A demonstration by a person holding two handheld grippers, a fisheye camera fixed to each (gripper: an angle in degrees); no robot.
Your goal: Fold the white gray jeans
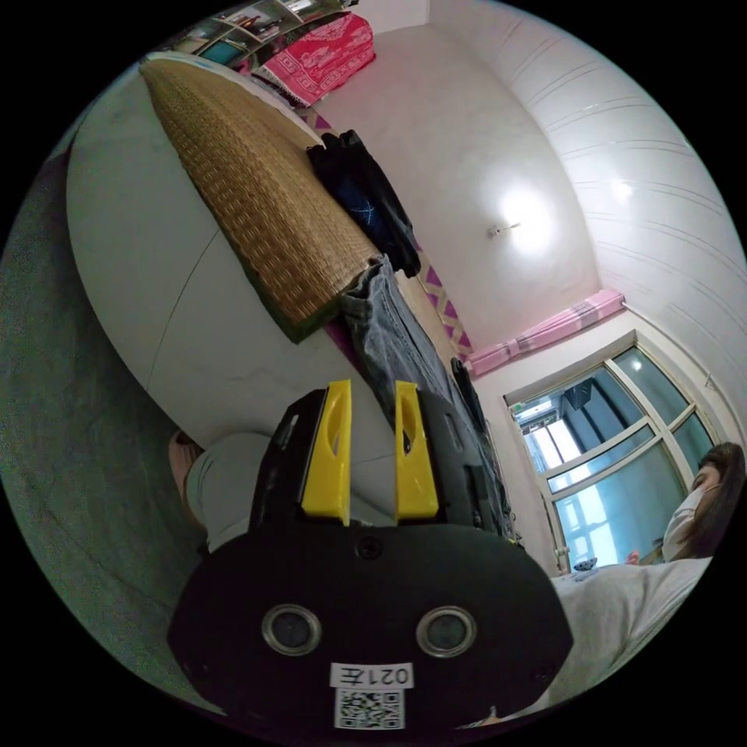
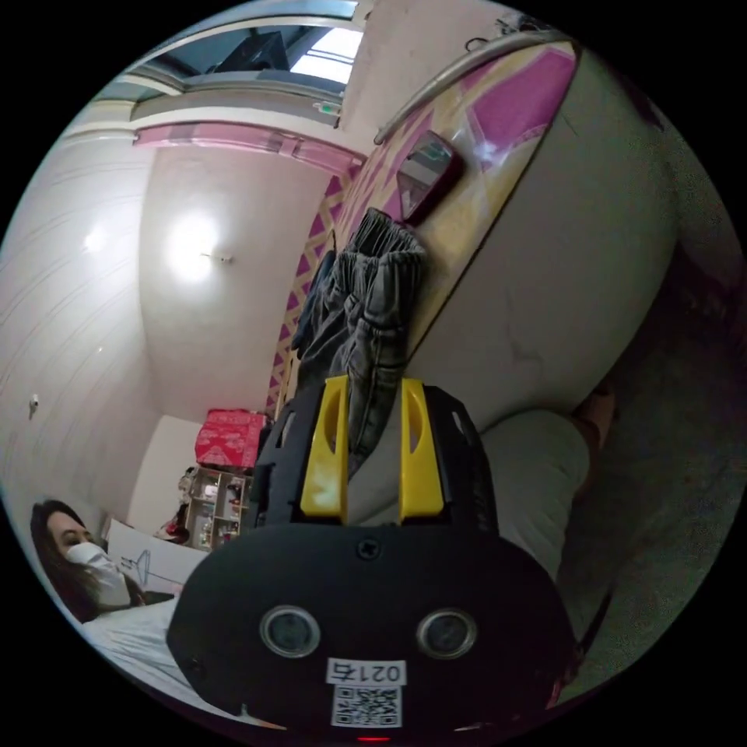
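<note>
**Grey jeans lying along the bed edge, both claws parted**

The jeans (image 1: 393, 342) are lying on the bed, stretched out as a long narrow strip along its edge. In the left gripper view their long axis is running from the corner of the woven mat (image 1: 257, 202) toward the left claw (image 1: 371, 405), with the far stretch slipping behind the claw's black body, so that end is hidden. In the right gripper view the jeans (image 2: 373, 311) are pointing the other way: a gathered, bunched end is sitting near the red case (image 2: 426, 175) on the patterned sheet (image 2: 506, 101), and the fabric is trailing down toward the right claw (image 2: 373, 401).

The left claw's yellow jaws are standing apart with nothing between them; the denim is lying just past its tip. The right claw's jaws are also standing apart, and a fold of denim is showing in the gap; whether either jaw is touching it is hard to make out.

A dark garment (image 1: 366, 194) is lying beyond the jeans beside the mat. The white bed side (image 2: 560, 257) is dropping to the floor. A person in a light top (image 1: 622, 607) is partly cut off at the view's edge.
</note>
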